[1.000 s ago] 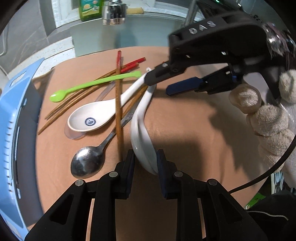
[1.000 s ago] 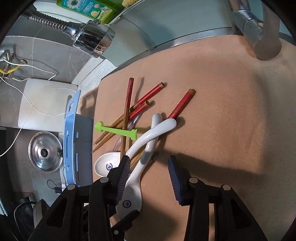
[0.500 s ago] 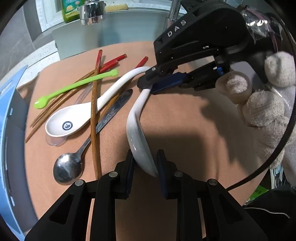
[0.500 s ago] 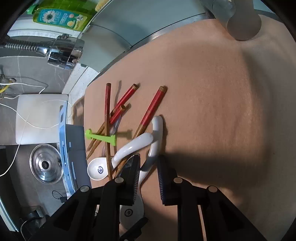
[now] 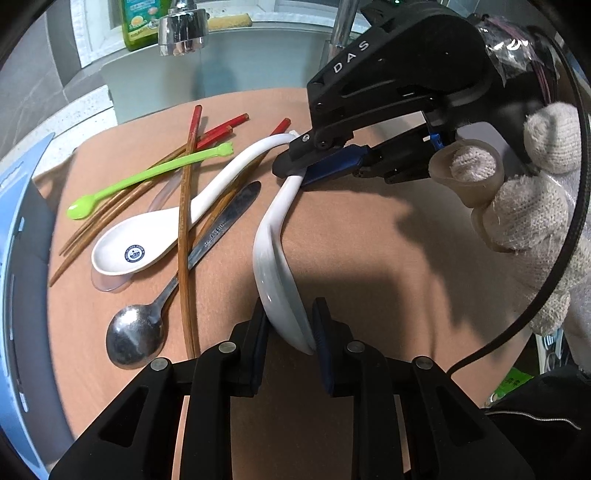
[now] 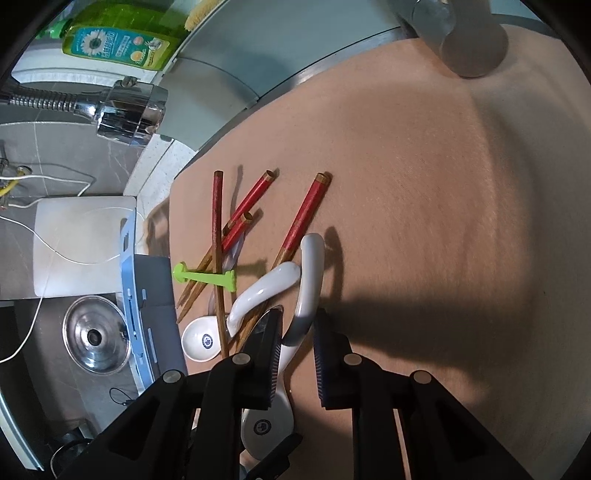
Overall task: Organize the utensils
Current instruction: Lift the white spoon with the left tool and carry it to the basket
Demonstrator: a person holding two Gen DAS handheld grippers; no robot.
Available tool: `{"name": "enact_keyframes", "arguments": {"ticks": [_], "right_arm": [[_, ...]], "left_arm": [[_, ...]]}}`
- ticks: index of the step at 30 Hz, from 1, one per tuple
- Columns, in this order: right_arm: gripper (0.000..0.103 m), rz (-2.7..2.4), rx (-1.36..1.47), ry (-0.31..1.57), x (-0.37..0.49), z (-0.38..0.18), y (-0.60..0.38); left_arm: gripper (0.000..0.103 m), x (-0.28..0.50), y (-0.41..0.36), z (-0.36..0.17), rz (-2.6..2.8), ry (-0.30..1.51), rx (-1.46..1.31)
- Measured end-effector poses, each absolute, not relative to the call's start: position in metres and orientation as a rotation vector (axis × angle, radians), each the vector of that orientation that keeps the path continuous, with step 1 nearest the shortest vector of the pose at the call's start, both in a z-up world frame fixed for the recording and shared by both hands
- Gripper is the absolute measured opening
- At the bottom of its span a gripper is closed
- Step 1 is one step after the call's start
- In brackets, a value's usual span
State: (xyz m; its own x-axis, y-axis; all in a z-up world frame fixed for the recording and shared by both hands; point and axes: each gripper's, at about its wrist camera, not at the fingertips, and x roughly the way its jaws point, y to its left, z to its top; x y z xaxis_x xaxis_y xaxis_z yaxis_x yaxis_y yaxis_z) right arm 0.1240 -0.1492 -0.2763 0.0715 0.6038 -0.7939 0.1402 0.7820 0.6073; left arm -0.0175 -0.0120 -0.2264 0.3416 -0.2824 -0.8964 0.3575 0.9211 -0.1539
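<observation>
On the right half of the tan mat you are looking at bare surface with plenty of room, while the left half is crowded: a blue rack is standing along the mat's left edge, and the sink wall and faucet head are lying beyond the far edge.

The white ceramic spoon you are working on is tipped on its side near the middle of the mat, bowl toward you, its handle curving away. Just left of it, a second white ceramic spoon with a blue emblem, a metal spoon, a green plastic spoon and several red-tipped chopsticks are lying crossed in a pile.

Your left gripper is pointing steeply down, its fingers pinching the spoon's bowl from both sides. Your right gripper, held in a gloved hand, is reaching in from the right; its jaws have just been closing, and they are now standing narrow around the spoon's handle, seemingly clamping it.
</observation>
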Motion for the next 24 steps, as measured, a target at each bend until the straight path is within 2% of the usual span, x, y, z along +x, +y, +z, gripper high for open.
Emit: {"name": "enact_keyframes", "arguments": {"ticks": [13,24], "right_arm": [[0.014,0.412,0.671,1.45,0.117,-0.255,-0.143],[0.014,0.505,0.656,1.407,0.116,-0.222,-0.095]], "left_arm": [[0.021,-0.026,0.006,-0.205,-0.423,1.108,0.05],[0.021,-0.041,0.047,-0.175,-0.366,1.041,0.029]]}}
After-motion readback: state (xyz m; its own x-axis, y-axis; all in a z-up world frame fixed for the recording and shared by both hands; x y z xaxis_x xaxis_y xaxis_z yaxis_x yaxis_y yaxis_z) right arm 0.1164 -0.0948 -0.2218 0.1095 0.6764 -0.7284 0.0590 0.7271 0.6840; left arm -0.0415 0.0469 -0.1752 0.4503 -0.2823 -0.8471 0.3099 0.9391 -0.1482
